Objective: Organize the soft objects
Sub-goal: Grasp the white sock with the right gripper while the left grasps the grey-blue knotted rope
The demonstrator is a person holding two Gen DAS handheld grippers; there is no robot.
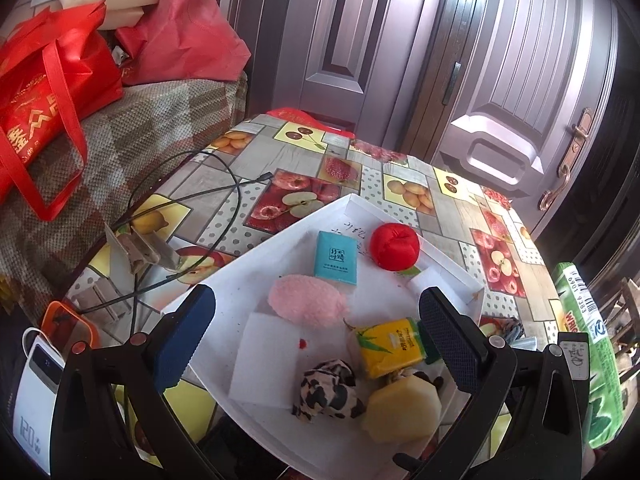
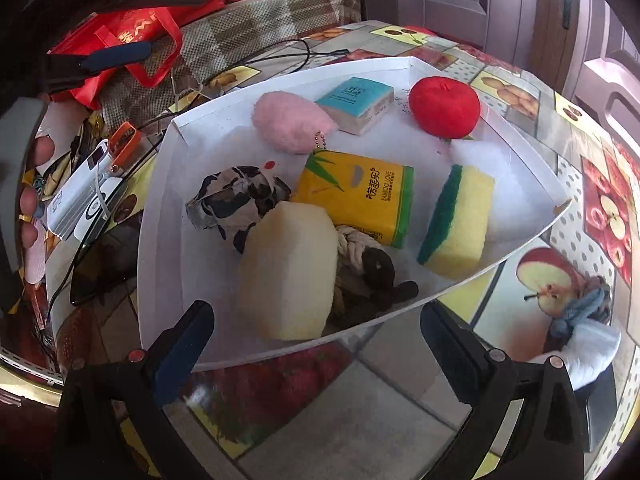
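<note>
A white tray (image 1: 280,240) (image 2: 168,216) on the table holds the soft things: a red ball (image 1: 394,246) (image 2: 444,108), a teal tissue pack (image 1: 335,258) (image 2: 356,104), a pink fluffy pouch (image 1: 306,306) (image 2: 290,122), a yellow tissue pack (image 1: 390,346) (image 2: 360,196), a cow-print cloth (image 1: 326,394) (image 2: 236,200), a pale foam block (image 1: 402,410) (image 2: 288,272), a yellow-green sponge (image 2: 458,222) and a white pad (image 1: 266,356). My left gripper (image 1: 316,340) hovers open over the tray. My right gripper (image 2: 316,356) stands open at the tray's near edge, empty.
A grey-blue and white cloth bundle (image 2: 580,320) lies on the fruit-print tablecloth (image 1: 400,184) right of the tray. Cables (image 1: 224,200), a power bank (image 1: 34,392) (image 2: 80,196) and a green pack (image 1: 588,352) sit nearby. Red bags (image 1: 48,92) rest on a chequered sofa. A person's fingers (image 2: 38,152) show at the left.
</note>
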